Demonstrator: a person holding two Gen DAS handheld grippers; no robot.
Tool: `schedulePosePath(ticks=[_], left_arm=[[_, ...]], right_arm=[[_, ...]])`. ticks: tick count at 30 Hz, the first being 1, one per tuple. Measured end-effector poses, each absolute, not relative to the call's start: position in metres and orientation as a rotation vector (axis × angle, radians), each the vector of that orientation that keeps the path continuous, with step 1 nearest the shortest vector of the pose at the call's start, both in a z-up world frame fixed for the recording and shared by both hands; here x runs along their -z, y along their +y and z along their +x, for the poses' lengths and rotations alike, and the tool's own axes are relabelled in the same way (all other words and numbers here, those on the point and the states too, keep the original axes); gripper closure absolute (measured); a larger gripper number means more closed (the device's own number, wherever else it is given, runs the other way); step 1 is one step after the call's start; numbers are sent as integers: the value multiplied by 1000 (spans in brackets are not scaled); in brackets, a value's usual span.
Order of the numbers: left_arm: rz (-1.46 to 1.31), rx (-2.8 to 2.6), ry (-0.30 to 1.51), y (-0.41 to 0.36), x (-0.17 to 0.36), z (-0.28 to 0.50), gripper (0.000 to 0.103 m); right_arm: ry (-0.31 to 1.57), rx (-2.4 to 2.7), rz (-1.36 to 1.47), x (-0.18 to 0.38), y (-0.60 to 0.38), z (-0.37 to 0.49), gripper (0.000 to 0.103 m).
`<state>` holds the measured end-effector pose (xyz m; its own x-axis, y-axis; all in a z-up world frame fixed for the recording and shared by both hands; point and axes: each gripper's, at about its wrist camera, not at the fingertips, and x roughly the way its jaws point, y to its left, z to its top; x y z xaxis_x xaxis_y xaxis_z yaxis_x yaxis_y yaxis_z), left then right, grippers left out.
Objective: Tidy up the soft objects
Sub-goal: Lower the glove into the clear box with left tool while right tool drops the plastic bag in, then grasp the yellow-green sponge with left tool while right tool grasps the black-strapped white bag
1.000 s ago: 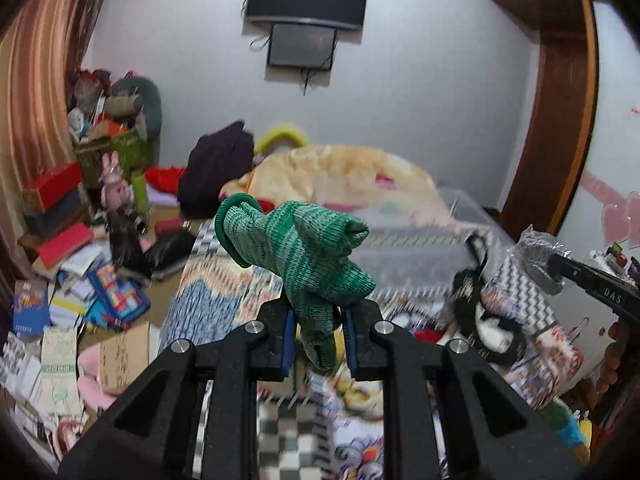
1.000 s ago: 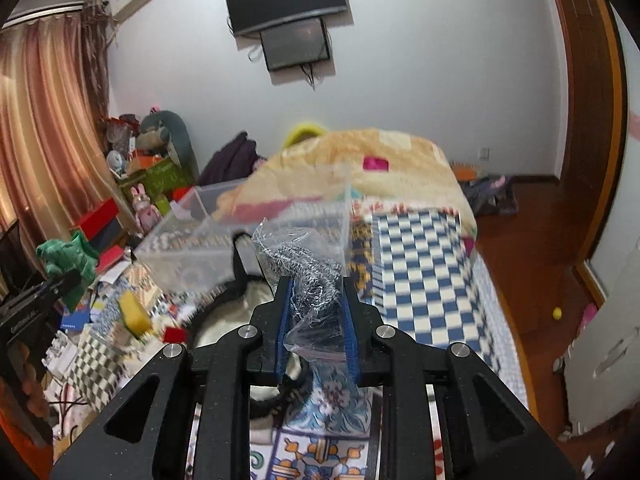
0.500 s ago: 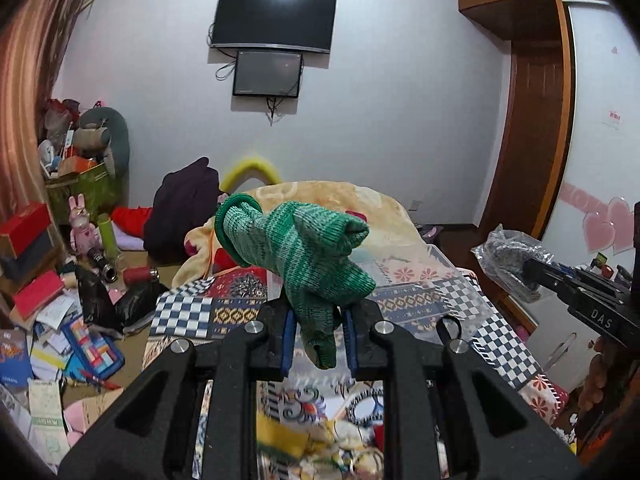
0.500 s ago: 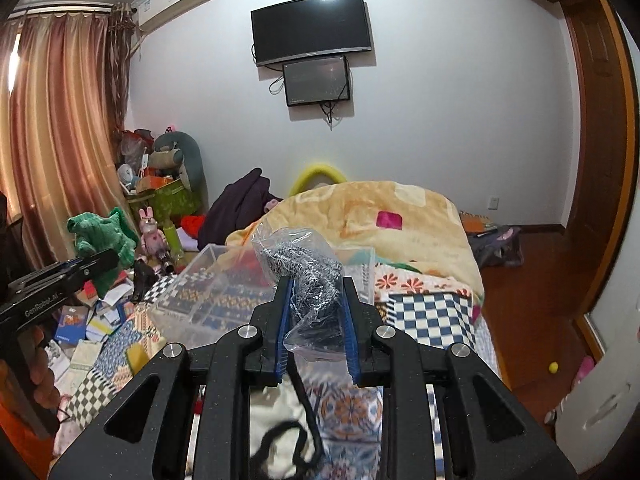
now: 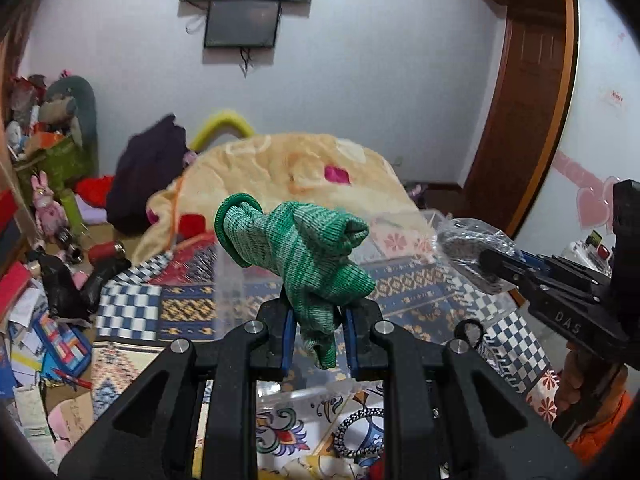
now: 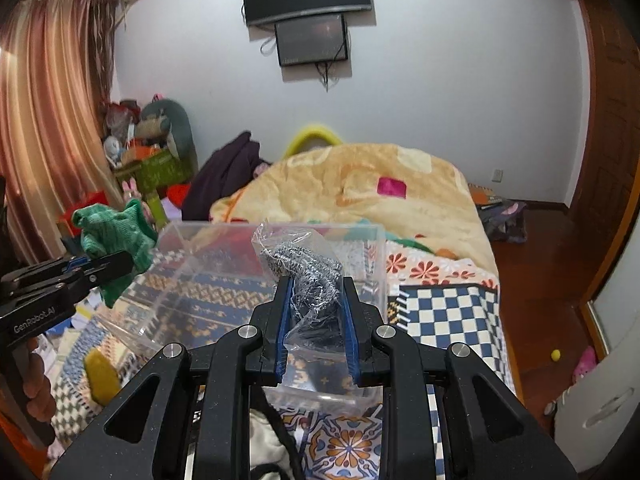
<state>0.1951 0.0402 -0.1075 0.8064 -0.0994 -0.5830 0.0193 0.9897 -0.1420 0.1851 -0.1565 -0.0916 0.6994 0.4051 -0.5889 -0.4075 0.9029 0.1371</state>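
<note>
My left gripper (image 5: 316, 336) is shut on a green knitted glove (image 5: 304, 252), held up above the bed; it also shows at the left of the right wrist view (image 6: 116, 236). My right gripper (image 6: 314, 320) is shut on a clear plastic bag with a grey scrubber (image 6: 304, 276) inside; the bag shows at the right of the left wrist view (image 5: 472, 248). A clear plastic bin (image 6: 360, 248) lies on the patterned bedspread (image 6: 448, 316) just beyond both grippers.
A beige blanket (image 6: 360, 184) is heaped at the far end of the bed. A dark purple bag (image 5: 148, 172) and toys crowd the left. Books and papers (image 5: 36, 336) litter the floor at left. A yellow sponge (image 6: 100, 372) lies on the bed.
Both grippers tilted up half a second ago and have now dipped back down, closer to the clear bin. Both holds are unchanged.
</note>
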Motion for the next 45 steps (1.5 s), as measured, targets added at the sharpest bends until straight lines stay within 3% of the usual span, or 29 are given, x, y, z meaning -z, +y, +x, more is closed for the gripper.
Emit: schedulePosePath(ticks=[13, 16, 18, 20, 29, 38, 43, 45], left_arm=[[-117, 100, 771, 22, 140, 231, 83], [-128, 97, 780, 23, 141, 231, 72], [-131, 94, 772, 23, 138, 228, 62], [-123, 95, 757, 22, 134, 224, 60], [-125, 121, 631, 26, 89, 182, 42], [-114, 99, 523, 35, 54, 135, 17], [-116, 63, 499, 47, 53, 113, 9], [-109, 50, 509, 50, 56, 106, 9]], right_arm=[[756, -485, -69, 111, -136, 202, 82], [767, -494, -87, 111, -132, 201, 82], [760, -501, -95, 108, -132, 198, 76], [738, -498, -101, 103, -133, 194, 60], [610, -510, -93, 66, -143, 164, 31], [528, -524, -81, 45, -152, 135, 16], [508, -515, -84, 47, -152, 121, 1], [506, -505, -101, 50, -150, 116, 1]])
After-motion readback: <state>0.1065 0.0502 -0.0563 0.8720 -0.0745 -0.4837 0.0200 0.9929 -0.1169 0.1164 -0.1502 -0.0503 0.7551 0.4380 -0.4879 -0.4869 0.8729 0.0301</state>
